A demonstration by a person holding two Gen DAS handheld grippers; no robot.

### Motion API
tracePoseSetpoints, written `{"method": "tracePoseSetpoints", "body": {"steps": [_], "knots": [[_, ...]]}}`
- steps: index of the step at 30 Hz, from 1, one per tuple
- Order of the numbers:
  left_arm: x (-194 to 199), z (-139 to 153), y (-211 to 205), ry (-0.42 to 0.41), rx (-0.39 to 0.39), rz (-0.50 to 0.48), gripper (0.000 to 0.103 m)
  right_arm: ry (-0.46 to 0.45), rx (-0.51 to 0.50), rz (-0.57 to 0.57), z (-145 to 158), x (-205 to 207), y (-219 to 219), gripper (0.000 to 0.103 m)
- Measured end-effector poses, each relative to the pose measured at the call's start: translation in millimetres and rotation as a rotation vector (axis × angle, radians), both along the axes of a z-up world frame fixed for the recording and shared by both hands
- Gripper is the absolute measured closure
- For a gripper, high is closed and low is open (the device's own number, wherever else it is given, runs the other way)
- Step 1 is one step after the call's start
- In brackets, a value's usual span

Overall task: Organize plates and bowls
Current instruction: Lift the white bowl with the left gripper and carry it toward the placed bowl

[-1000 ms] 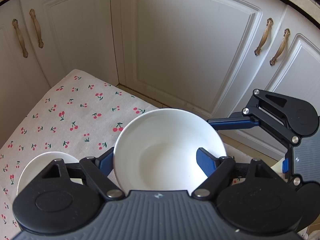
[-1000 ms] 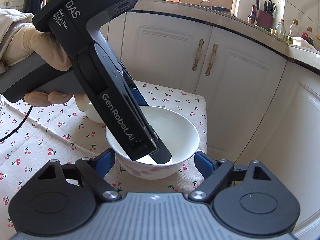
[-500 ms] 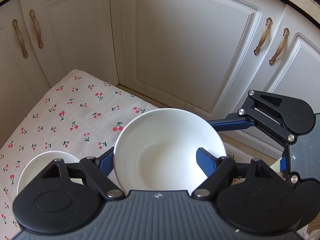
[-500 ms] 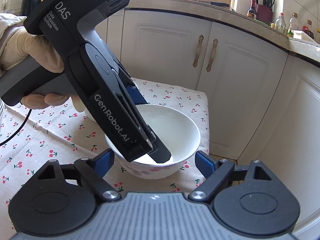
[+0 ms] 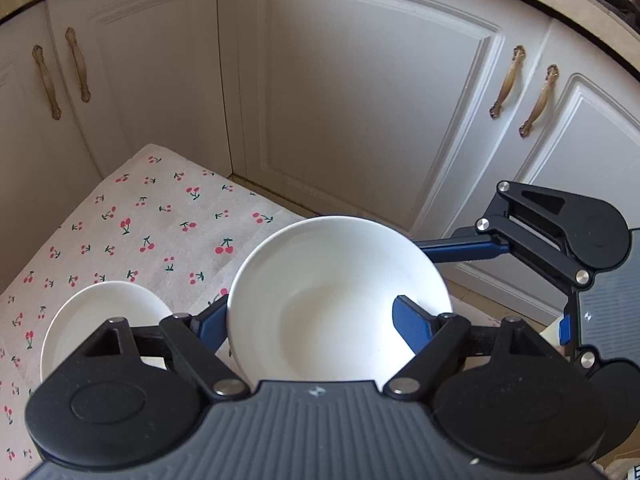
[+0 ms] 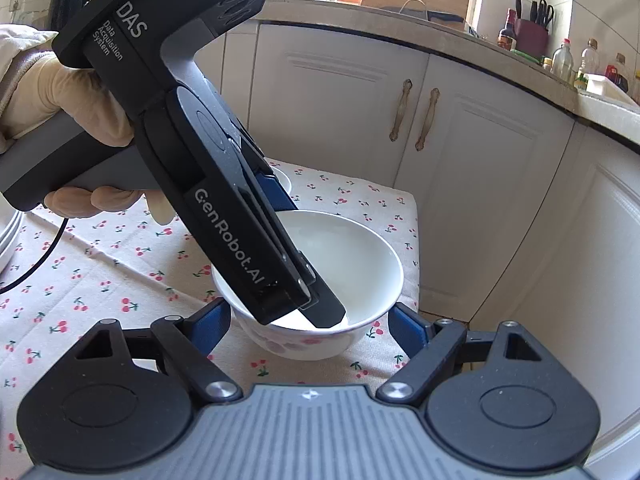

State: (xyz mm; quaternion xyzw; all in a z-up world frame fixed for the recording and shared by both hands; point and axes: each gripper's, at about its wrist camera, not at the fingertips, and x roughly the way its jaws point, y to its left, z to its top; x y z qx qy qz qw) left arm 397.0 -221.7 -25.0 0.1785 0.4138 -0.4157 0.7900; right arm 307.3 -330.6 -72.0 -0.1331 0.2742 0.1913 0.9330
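A white bowl (image 5: 336, 292) with a pink flower pattern outside (image 6: 340, 280) sits near the corner of the cherry-print tablecloth (image 5: 152, 236). My left gripper (image 5: 312, 320) is open, with one finger outside the near rim and the other inside the bowl. My right gripper (image 6: 310, 322) is open, its fingers straddling the bowl's near side without touching. A smaller white bowl (image 5: 100, 320) sits left of the big one; in the right wrist view (image 6: 282, 178) it is mostly hidden behind the left gripper.
White cabinet doors (image 5: 360, 100) with bronze handles stand close behind the table's corner. The table edge (image 6: 414, 240) drops off just right of the bowl. A stack of plates (image 6: 10, 236) shows at the far left.
The right gripper has edged closer around the bowl. The left gripper and the bowl have barely moved.
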Motion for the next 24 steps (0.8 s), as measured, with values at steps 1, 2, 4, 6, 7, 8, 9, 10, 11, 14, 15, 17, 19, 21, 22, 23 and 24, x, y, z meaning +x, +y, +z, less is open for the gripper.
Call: {"method": "tracePoseSetpoints", "body": {"steps": [1,2,4,6,7,8,9,10,11,14,15,17,19,21,22,23,24], "knots": [[-4.6,3.4,1.9,-0.002,-0.005,0.002,0.020,-0.001,-0.002,0.000,3.1,-4.5,1.6,0.014],[-10.4,7.7,4.4,-0.003,-0.013,0.005,0.020,0.001,-0.003,0.000,6.3,-9.4,3.4,0.014],[-22.4,16.1,9.7,-0.014,-0.021,0.015,0.026,0.008,-0.003,-0.003,12.5,-19.2,6.9,0.014],[-34.1,23.4,15.4,-0.023,-0.027,0.021,0.029,0.013,0.002,-0.004,18.3,-29.5,9.4,0.014],[-39.3,26.1,17.9,-0.024,-0.029,0.023,0.029,0.014,0.005,-0.003,20.7,-34.5,11.0,0.014],[-45.7,29.3,21.2,-0.026,-0.032,0.028,0.029,0.010,0.008,0.000,23.8,-41.2,13.4,0.014],[-51.5,31.8,24.0,-0.031,-0.035,0.029,0.029,0.003,0.010,0.002,26.8,-47.9,16.1,0.014],[-57.6,34.2,27.0,-0.035,-0.037,0.032,0.029,-0.002,0.011,0.004,29.3,-54.1,18.4,0.014],[-64.0,36.9,30.4,-0.039,-0.041,0.037,0.029,-0.006,0.011,0.006,31.8,-59.6,20.9,0.014],[-81.3,44.3,40.7,-0.044,-0.054,0.050,0.029,-0.018,0.011,0.013,38.8,-76.9,28.2,0.014],[-87.5,46.9,44.7,-0.046,-0.058,0.056,0.029,-0.019,0.012,0.016,41.1,-82.8,30.2,0.014],[-97.4,50.3,52.1,-0.050,-0.065,0.067,0.029,-0.022,0.014,0.022,44.1,-93.5,34.3,0.014],[-109.1,53.4,61.1,-0.057,-0.072,0.080,0.029,-0.025,0.014,0.029,46.6,-104.1,40.1,0.014],[-119.3,55.9,69.0,-0.058,-0.072,0.094,0.029,-0.024,0.016,0.039,50.1,-116.1,48.4,0.014],[-124.3,57.0,73.4,-0.058,-0.074,0.101,0.029,-0.023,0.016,0.043,50.8,-120.7,51.3,0.014],[-129.9,58.1,77.8,-0.059,-0.074,0.108,0.029,-0.023,0.016,0.048,51.6,-125.7,54.3,0.014],[-135.3,59.1,82.3,-0.061,-0.075,0.115,0.029,-0.023,0.018,0.056,52.5,-131.2,57.0,0.014]]}}
